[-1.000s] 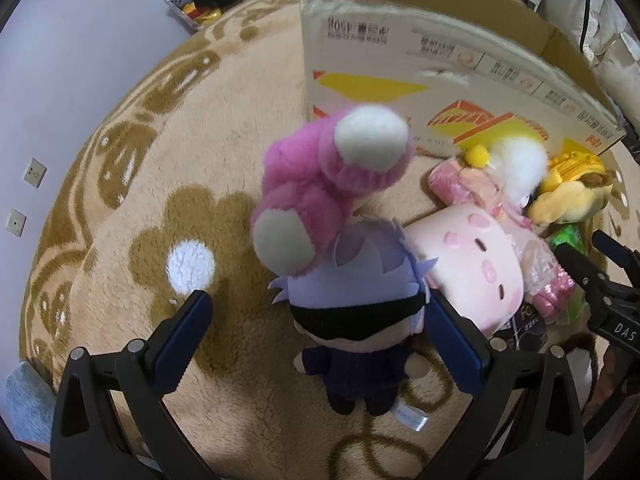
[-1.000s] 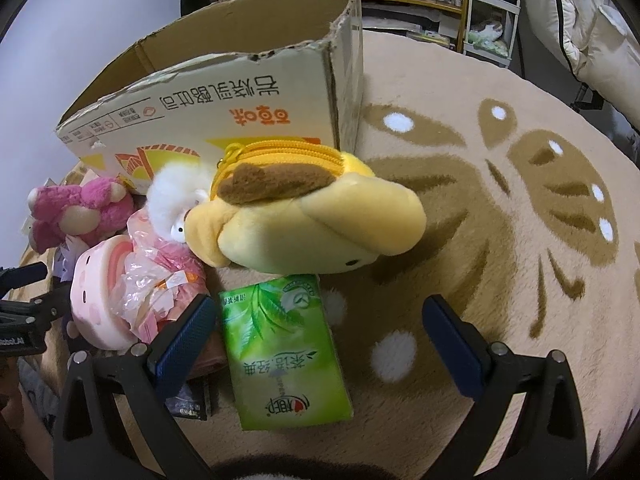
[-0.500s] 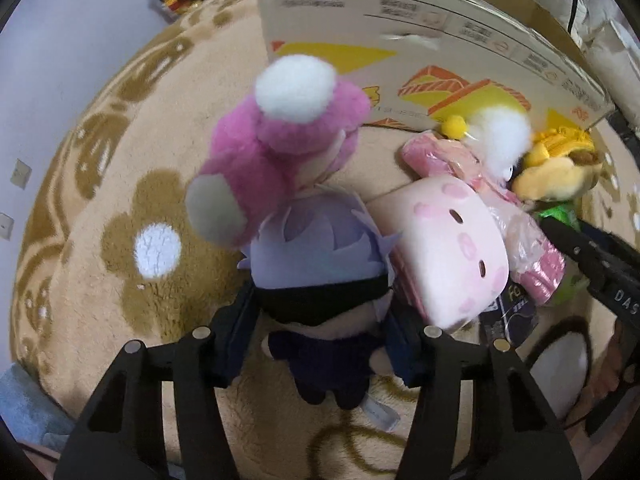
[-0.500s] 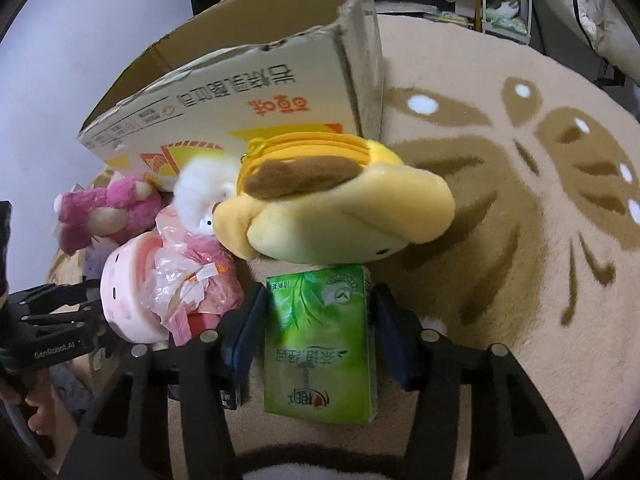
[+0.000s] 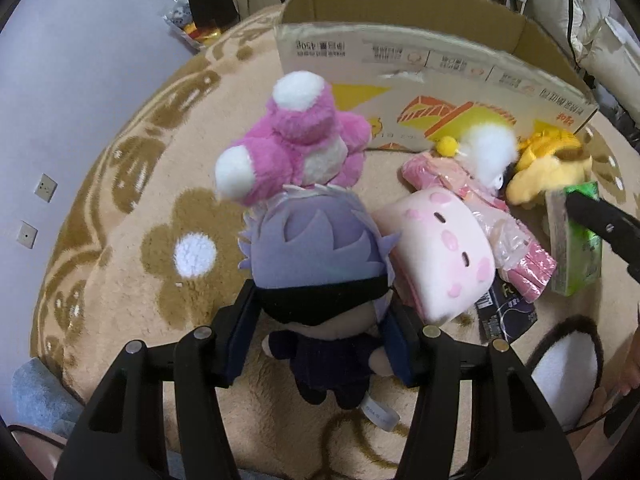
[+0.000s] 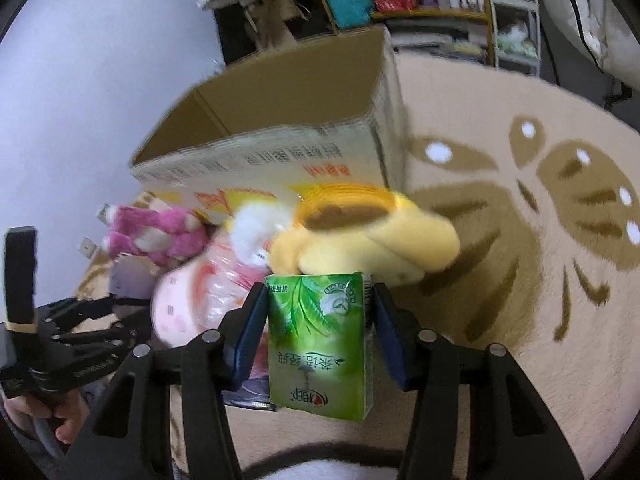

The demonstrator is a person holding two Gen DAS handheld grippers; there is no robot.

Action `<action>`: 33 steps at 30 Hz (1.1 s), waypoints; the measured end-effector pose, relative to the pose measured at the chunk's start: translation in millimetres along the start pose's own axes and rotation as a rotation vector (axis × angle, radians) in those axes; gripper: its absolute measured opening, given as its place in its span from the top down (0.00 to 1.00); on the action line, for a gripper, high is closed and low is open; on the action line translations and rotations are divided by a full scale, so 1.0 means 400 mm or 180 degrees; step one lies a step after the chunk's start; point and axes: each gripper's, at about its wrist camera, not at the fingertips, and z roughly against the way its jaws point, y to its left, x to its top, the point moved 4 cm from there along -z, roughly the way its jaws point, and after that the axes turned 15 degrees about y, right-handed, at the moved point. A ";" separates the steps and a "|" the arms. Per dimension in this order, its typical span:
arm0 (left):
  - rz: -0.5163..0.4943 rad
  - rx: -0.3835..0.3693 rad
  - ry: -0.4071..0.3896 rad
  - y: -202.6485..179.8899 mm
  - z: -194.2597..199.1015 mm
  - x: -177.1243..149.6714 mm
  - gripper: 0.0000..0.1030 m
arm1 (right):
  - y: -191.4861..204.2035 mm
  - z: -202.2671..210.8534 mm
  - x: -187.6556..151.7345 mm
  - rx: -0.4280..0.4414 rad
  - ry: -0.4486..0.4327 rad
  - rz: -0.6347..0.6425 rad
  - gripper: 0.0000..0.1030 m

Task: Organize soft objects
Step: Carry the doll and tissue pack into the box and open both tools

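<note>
My left gripper (image 5: 320, 332) is shut on a plush doll with lilac hair and a black blindfold (image 5: 316, 256), held above the rug. A pink bear plush (image 5: 296, 144) rests on the doll's head. My right gripper (image 6: 318, 332) is shut on a green tissue pack (image 6: 320, 340) and holds it raised; the pack also shows in the left wrist view (image 5: 576, 240). A yellow dog plush (image 6: 360, 236), a pink pillow plush (image 5: 440, 256) and a wrapped pink doll (image 5: 480, 184) lie before an open cardboard box (image 5: 420, 64).
A beige rug with brown flower patterns (image 5: 140, 200) covers the floor. A dark packet (image 5: 504, 312) lies beside the pink pillow. Shelves and a cart (image 6: 508, 12) stand behind the box. A lilac wall (image 5: 60, 60) is at the left.
Both grippers closed: the left on the blindfolded doll, the right on the green tissue pack. Both objects have been lifted off the rug, and the pink bear rose with the doll.
</note>
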 end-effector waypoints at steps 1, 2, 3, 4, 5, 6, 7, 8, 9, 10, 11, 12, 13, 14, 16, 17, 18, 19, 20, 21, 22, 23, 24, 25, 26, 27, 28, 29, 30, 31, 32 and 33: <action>0.0015 0.0008 -0.0044 0.003 0.011 -0.003 0.46 | 0.008 0.014 0.001 0.0006 -0.0056 0.0036 0.47; 0.0035 0.0017 -0.0085 0.007 0.020 -0.004 0.46 | 0.015 0.023 0.005 0.0018 -0.0121 0.0082 0.47; 0.0059 0.0026 -0.0137 0.011 0.031 -0.006 0.46 | 0.023 0.034 0.002 0.0042 -0.0155 0.0103 0.47; 0.0084 0.0034 -0.0214 0.013 0.045 -0.008 0.46 | 0.024 0.046 -0.002 0.0071 -0.0187 0.0123 0.47; 0.0093 0.0036 -0.0303 0.014 0.066 -0.015 0.46 | 0.028 0.058 -0.009 0.0099 -0.0230 0.0152 0.47; 0.0092 0.0033 -0.0353 0.015 0.077 -0.017 0.46 | 0.037 0.069 -0.011 0.0115 -0.0274 0.0191 0.47; 0.0081 0.0008 -0.0418 0.015 0.092 -0.021 0.46 | 0.040 0.080 -0.015 0.0121 -0.0309 0.0223 0.47; 0.0055 -0.0052 -0.0467 0.015 0.106 -0.024 0.46 | 0.044 0.093 -0.020 0.0124 -0.0362 0.0254 0.47; 0.0044 -0.0084 -0.0519 0.016 0.117 -0.025 0.46 | 0.048 0.106 -0.022 0.0118 -0.0428 0.0277 0.47; 0.0035 -0.0064 -0.0581 0.014 0.132 -0.029 0.46 | 0.051 0.113 -0.023 0.0104 -0.0478 0.0296 0.47; 0.0021 -0.0030 -0.0631 0.013 0.143 -0.033 0.46 | 0.049 0.126 -0.019 0.0103 -0.0556 0.0316 0.47; 0.0001 0.0005 -0.0685 0.012 0.155 -0.035 0.46 | 0.050 0.136 -0.022 0.0109 -0.0614 0.0323 0.47; -0.0014 0.0042 -0.0756 0.011 0.171 -0.035 0.46 | 0.052 0.146 -0.017 0.0122 -0.0668 0.0325 0.47; -0.0018 0.0056 -0.0801 0.008 0.182 -0.036 0.46 | 0.055 0.165 -0.020 0.0146 -0.0740 0.0327 0.47; -0.0014 0.0093 -0.0907 0.008 0.206 -0.029 0.46 | 0.056 0.179 -0.015 0.0157 -0.0810 0.0326 0.47; -0.0004 0.0105 -0.0952 0.011 0.214 -0.024 0.46 | 0.053 0.189 -0.014 0.0174 -0.0846 0.0320 0.47; -0.0002 0.0106 -0.0998 0.014 0.223 -0.018 0.46 | 0.052 0.197 -0.011 0.0189 -0.0882 0.0310 0.47; -0.0002 0.0102 -0.1031 0.013 0.234 -0.015 0.46 | 0.050 0.204 -0.009 0.0198 -0.0908 0.0304 0.47; 0.0003 0.0107 -0.1060 0.015 0.242 -0.009 0.46 | 0.047 0.211 -0.004 0.0197 -0.0938 0.0309 0.47; 0.0011 0.0111 -0.1088 0.018 0.249 -0.003 0.46 | 0.047 0.217 0.001 0.0191 -0.0964 0.0311 0.47; 0.0021 0.0110 -0.1121 0.022 0.255 0.004 0.46 | 0.046 0.224 0.001 0.0191 -0.0991 0.0312 0.47; 0.0035 0.0106 -0.1159 0.028 0.265 0.013 0.46 | 0.046 0.229 0.006 0.0197 -0.1018 0.0314 0.47; 0.0043 0.0100 -0.1182 0.035 0.269 0.020 0.46 | 0.047 0.236 0.013 0.0197 -0.1041 0.0314 0.47; 0.0042 0.0098 -0.1213 0.039 0.277 0.030 0.46 | 0.050 0.243 0.021 0.0191 -0.1071 0.0327 0.47; 0.0038 0.0106 -0.1237 0.044 0.282 0.039 0.46 | 0.050 0.247 0.026 0.0178 -0.1100 0.0345 0.47; 0.0024 0.0119 -0.1269 0.047 0.289 0.052 0.46 | 0.052 0.250 0.032 0.0162 -0.1120 0.0363 0.47; 0.0010 0.0129 -0.1296 0.051 0.294 0.065 0.46 | 0.057 0.255 0.041 0.0139 -0.1142 0.0388 0.47; 0.0001 0.0134 -0.1313 0.054 0.297 0.076 0.46 | 0.059 0.257 0.047 0.0127 -0.1155 0.0403 0.47; -0.0009 0.0135 -0.1337 0.055 0.302 0.091 0.46 | 0.064 0.259 0.058 0.0109 -0.1163 0.0429 0.47; -0.0017 0.0138 -0.1368 0.057 0.308 0.108 0.46 | 0.068 0.259 0.068 0.0095 -0.1167 0.0456 0.47; -0.0025 0.0145 -0.1401 0.058 0.312 0.124 0.46 | 0.074 0.259 0.079 0.0077 -0.1177 0.0493 0.47; -0.0032 0.0153 -0.1434 0.057 0.316 0.138 0.46 | 0.077 0.258 0.088 0.0061 -0.1185 0.0517 0.47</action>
